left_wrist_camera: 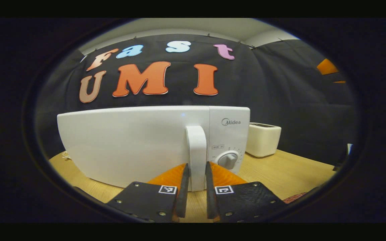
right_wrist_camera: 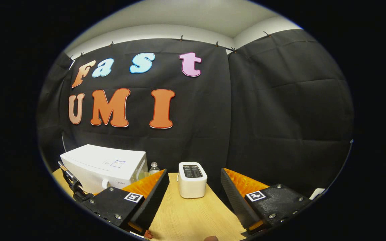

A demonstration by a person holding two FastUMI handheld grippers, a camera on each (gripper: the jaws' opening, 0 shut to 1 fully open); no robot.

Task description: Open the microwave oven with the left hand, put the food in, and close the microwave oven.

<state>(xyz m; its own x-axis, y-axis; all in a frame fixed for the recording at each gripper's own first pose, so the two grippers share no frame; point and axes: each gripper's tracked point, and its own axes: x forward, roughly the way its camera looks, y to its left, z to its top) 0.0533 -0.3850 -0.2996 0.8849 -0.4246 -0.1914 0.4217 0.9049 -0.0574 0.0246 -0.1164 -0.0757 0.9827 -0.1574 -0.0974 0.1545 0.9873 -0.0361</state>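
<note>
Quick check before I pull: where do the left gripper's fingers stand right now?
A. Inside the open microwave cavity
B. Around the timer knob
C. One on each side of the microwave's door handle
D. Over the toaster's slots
C: in the left gripper view the left gripper has a finger on either side of the upright door handle of the microwave, whose door is closed; the knob sits just to the right, outside the fingers.
</note>
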